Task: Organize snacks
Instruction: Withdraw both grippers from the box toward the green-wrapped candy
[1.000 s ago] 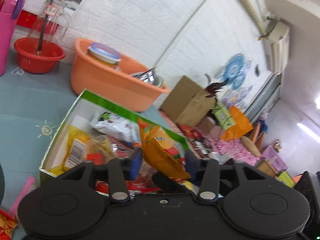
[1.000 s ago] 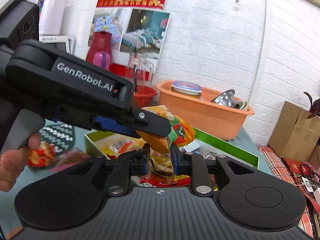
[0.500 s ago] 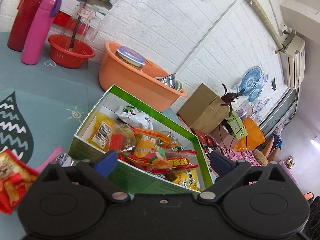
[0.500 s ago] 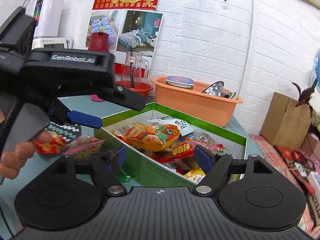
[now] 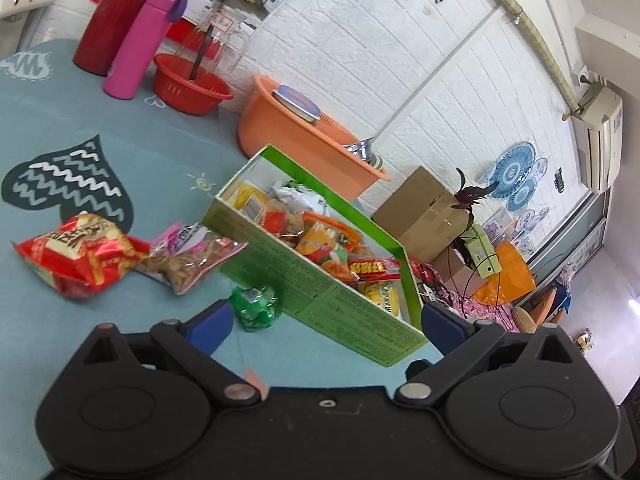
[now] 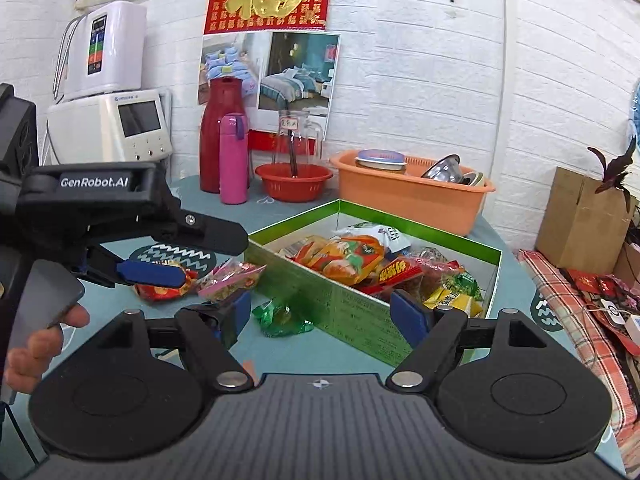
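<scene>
A green cardboard box on the teal table holds several snack packets, an orange one on top. Outside it lie a red packet, a pink packet of nuts and a small green packet. My left gripper stands open and empty, back from the box's near wall; the right wrist view shows it at the left, held by a hand. My right gripper is also wide open with nothing between its fingers, just short of the box.
At the back stand an orange basin with a tin and metal bowls, a red bowl, a pink bottle and a red flask. A cardboard carton sits beyond the table's right edge.
Both grippers let go of the orange packet, which now lies in the box, opened wide and drew back from the box. The left one swung left, bringing the loose packets into view.
</scene>
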Motion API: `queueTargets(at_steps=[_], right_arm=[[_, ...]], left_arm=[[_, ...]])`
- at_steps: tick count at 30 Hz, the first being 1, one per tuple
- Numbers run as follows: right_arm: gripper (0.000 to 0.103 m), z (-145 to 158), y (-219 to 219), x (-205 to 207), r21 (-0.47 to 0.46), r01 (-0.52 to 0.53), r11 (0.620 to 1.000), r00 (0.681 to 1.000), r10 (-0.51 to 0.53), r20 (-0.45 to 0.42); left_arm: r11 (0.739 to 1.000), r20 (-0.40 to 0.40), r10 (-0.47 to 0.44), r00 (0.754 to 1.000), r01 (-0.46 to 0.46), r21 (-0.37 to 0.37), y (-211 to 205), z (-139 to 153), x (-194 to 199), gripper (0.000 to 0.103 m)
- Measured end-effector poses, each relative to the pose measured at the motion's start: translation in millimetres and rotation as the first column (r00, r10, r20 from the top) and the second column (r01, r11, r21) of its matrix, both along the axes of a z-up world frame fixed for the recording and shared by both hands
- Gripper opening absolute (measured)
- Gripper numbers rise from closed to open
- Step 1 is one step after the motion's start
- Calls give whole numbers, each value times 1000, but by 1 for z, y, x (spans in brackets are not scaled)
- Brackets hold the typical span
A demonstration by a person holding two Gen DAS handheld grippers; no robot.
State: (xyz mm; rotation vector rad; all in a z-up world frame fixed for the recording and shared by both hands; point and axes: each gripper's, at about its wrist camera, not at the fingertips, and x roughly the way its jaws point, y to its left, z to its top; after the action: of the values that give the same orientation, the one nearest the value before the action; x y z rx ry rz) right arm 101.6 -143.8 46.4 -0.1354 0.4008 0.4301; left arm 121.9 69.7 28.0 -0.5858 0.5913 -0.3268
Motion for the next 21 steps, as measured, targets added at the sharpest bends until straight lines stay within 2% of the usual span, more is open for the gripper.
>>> queueTargets(at_steps=[4,10,15,21], right_arm=[[103,-4,5,1,-13,5,1000,1000,-5,-12],[103,-19,21,14,-38,-25,999,996,22,-81],[103,-32,42,32,-49,-81,996,989,74,-124],[103,-49,64,64,-87,-89,992,986,76,-147]], left_arm=[[1000,-13,27,1000,-27,9,10,-1,3,103],[997,-9,60,998,-60,40,33,0,16,103],[998,-13,60,998,-60,0,47,-17,28,103],[997,-31,68,997,-69,-43,59,-30,31,103]])
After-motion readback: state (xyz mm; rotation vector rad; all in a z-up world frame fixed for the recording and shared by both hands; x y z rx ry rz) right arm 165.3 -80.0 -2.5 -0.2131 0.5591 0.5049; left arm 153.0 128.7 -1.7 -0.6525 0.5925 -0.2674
